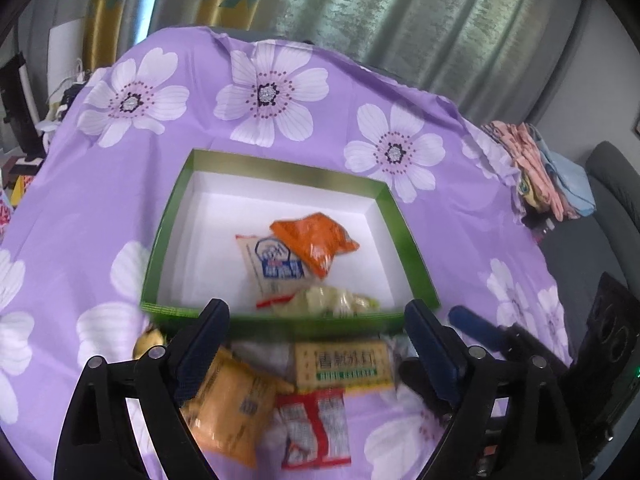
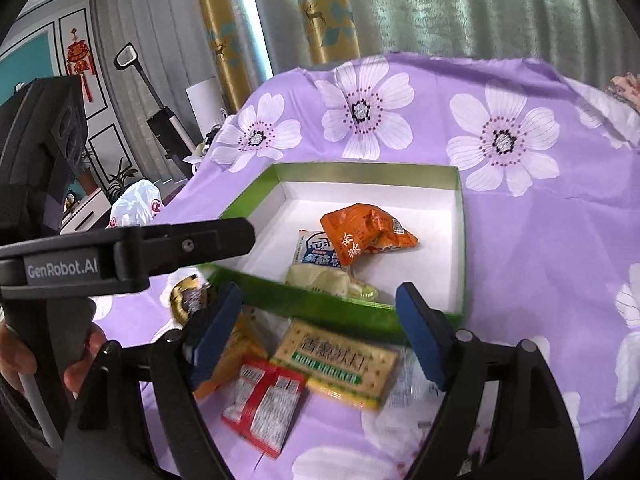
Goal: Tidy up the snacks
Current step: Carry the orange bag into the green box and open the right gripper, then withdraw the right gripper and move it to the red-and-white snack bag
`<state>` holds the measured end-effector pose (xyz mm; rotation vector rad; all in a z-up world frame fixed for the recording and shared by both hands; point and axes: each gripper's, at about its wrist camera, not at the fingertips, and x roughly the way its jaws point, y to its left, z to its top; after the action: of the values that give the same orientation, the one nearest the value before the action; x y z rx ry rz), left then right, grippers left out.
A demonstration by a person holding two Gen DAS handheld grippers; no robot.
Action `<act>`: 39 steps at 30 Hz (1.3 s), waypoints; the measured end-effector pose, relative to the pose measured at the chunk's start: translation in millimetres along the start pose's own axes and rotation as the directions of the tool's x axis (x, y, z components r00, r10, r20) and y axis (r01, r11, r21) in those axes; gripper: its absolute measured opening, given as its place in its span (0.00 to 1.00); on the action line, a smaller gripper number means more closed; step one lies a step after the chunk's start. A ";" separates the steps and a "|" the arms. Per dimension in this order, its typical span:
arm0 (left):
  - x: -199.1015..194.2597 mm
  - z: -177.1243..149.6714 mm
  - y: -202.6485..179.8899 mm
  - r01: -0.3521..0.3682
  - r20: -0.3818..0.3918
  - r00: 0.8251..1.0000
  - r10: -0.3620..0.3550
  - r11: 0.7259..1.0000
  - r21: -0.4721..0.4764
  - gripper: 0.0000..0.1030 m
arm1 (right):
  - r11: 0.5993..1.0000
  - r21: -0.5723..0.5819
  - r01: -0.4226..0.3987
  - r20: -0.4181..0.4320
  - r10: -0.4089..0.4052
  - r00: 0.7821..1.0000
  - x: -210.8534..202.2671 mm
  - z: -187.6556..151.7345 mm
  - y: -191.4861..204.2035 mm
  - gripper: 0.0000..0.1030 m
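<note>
A green box [image 1: 280, 168] [image 2: 360, 170] with a white inside lies on the purple flowered cloth. In it are an orange packet [image 1: 316, 242] [image 2: 368, 232], a white-and-blue packet [image 1: 272, 264] [image 2: 314, 250] and a pale yellow packet [image 1: 332, 300] [image 2: 320, 280]. In front of the box lie a cracker packet [image 1: 344, 364] [image 2: 336, 360], a red-and-white packet [image 1: 316, 424] [image 2: 264, 396], an orange-yellow packet [image 1: 232, 404] [image 2: 240, 344] and a gold-wrapped piece [image 2: 186, 294]. My left gripper [image 1: 316, 312] and right gripper [image 2: 320, 294] both hover open over these loose packets, holding nothing.
A pile of folded clothes [image 1: 536, 168] sits at the cloth's right edge beside a grey sofa [image 1: 608, 184]. A white plastic bag [image 2: 136, 200] and an upright vacuum [image 2: 160, 112] stand off to the left. A person's hand [image 2: 80, 356] holds the left gripper's handle. Curtains hang behind.
</note>
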<state>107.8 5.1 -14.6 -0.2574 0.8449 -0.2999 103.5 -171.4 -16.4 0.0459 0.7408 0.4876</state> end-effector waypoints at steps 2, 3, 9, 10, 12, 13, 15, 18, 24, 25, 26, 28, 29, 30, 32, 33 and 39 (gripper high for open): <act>-9.2 -9.6 -1.8 0.008 -0.004 1.000 -0.008 1.000 0.007 0.88 | 1.000 -0.001 -0.004 0.009 0.004 1.000 -14.3 -6.4 4.5 0.79; -14.5 -15.6 -2.2 0.016 -0.009 1.000 -0.016 1.000 0.009 0.92 | 1.000 -0.001 -0.008 0.012 0.008 1.000 -19.8 -9.3 6.2 0.80; -39.8 -41.7 -9.5 0.017 -0.005 1.000 -0.017 1.000 0.021 0.97 | 1.000 0.000 -0.007 0.016 0.007 1.000 -50.8 -29.9 18.1 0.85; -44.1 -45.9 -12.3 0.005 0.000 1.000 -0.005 0.999 0.032 0.97 | 1.000 -0.004 -0.005 0.012 0.005 1.000 -55.3 -33.8 20.3 0.85; -51.8 -53.7 -15.4 -0.002 0.006 1.000 0.002 0.999 0.043 0.97 | 1.000 -0.005 0.005 0.012 -0.005 1.000 -63.4 -40.0 22.7 0.88; -55.4 -57.6 -17.1 -0.001 0.007 1.000 0.000 0.999 0.044 0.97 | 1.000 -0.002 0.009 0.012 -0.009 1.000 -67.2 -42.8 23.9 0.91; -61.8 -65.0 -20.2 0.006 0.008 1.000 -0.007 0.999 0.047 0.97 | 1.000 0.008 0.014 0.015 -0.014 1.000 -75.9 -48.7 25.0 0.94; -67.6 -74.1 -23.2 0.016 0.001 1.000 -0.016 0.999 0.050 0.97 | 1.000 0.022 0.001 0.020 -0.001 1.000 -86.6 -55.9 26.8 0.95; -72.3 -87.2 -26.3 0.024 -0.024 0.999 -0.023 0.999 0.043 0.97 | 1.000 0.013 -0.003 0.025 0.003 1.000 -103.3 -68.9 33.9 0.95; -73.3 -88.6 -27.6 0.025 -0.025 0.999 -0.024 0.999 0.043 0.97 | 1.000 0.011 -0.004 0.028 0.003 1.000 -105.6 -70.2 35.0 0.95; -73.8 -89.9 -29.2 0.025 -0.027 0.999 -0.024 0.999 0.043 0.97 | 1.000 0.010 -0.003 0.029 0.003 1.000 -107.0 -70.7 35.2 0.95; -75.2 -92.4 -30.6 0.026 -0.030 0.999 -0.025 0.999 0.046 0.97 | 1.000 0.003 0.005 0.030 -0.005 1.000 -111.0 -72.6 36.3 0.95; -75.7 -93.5 -31.4 0.025 -0.030 0.999 -0.024 0.998 0.049 0.97 | 1.000 0.003 0.006 0.033 -0.006 0.999 -112.9 -73.3 36.4 0.95; -75.8 -94.6 -32.0 0.025 -0.033 0.999 -0.023 0.998 0.050 0.97 | 1.000 0.004 0.005 0.033 -0.006 0.999 -114.5 -74.3 36.2 0.95; -76.0 -97.0 -32.5 0.027 -0.039 0.999 -0.025 0.998 0.050 0.97 | 1.000 0.004 0.009 0.031 -0.009 0.999 -116.3 -76.9 35.8 0.95; -76.0 -98.2 -32.5 0.027 -0.040 0.999 -0.025 0.998 0.050 0.97 | 1.000 0.004 0.012 0.031 -0.012 0.999 -117.4 -77.8 35.6 0.95; -74.3 -103.2 -31.3 0.029 -0.055 0.998 -0.027 0.999 0.042 0.97 | 1.000 0.012 0.018 0.017 -0.018 1.000 -120.9 -84.3 34.2 0.95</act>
<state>-22.5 -7.9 -18.5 -0.2224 0.8884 -0.3523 -42.3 -205.3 5.2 0.0546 0.7268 0.4647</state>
